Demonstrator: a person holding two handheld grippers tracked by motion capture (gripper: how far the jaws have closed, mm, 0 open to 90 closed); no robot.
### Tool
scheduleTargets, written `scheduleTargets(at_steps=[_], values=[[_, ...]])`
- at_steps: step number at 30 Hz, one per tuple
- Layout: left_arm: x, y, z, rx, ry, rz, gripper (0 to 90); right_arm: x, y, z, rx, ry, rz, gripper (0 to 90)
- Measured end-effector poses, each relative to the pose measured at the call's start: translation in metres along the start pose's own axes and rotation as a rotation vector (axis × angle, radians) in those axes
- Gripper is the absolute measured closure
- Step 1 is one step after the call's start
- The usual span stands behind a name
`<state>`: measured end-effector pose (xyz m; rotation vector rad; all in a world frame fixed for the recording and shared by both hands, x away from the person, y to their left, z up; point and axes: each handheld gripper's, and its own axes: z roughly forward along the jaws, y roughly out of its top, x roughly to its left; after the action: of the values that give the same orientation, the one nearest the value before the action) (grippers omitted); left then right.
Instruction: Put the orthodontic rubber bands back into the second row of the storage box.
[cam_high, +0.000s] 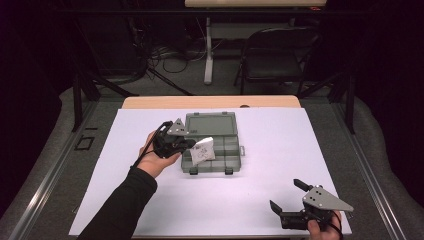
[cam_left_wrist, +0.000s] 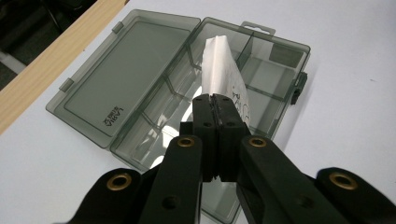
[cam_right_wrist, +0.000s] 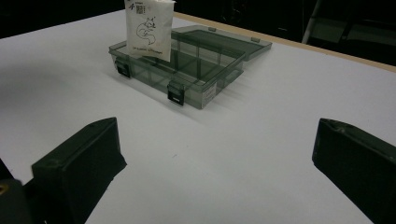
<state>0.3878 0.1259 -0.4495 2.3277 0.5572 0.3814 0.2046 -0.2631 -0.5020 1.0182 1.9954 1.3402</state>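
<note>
L gripper (cam_high: 192, 146) has jaws clamped on a white paper packet (cam_high: 203, 150), held above the open grey compartment box (cam_high: 220, 150) mid-bench; packet's lower part over box's front compartments; R gripper (cam_high: 289, 196) near bench's (cam_high: 280, 130) front-right corner, well apart from box, jaws wide w/ nothing between.

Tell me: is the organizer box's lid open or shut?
Open. The lid lies flat behind the box, its compartments exposed.

One open compartment box (cam_high: 212, 142) — one white paper packet (cam_high: 203, 149) — two grippers.
</note>
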Motion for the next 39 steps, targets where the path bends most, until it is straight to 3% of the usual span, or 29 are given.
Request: scheduleTargets(at_steps=[23,39], values=[[-0.002,-0.013,0.015,0.040,-0.034,-0.008,89.2,0.000,0.000,0.000,0.003,0.002,0.003,1.0],[-0.001,-0.016,0.023,0.062,-0.029,-0.025,88.0,0.000,0.000,0.001,0.005,0.004,0.003,1.0]])
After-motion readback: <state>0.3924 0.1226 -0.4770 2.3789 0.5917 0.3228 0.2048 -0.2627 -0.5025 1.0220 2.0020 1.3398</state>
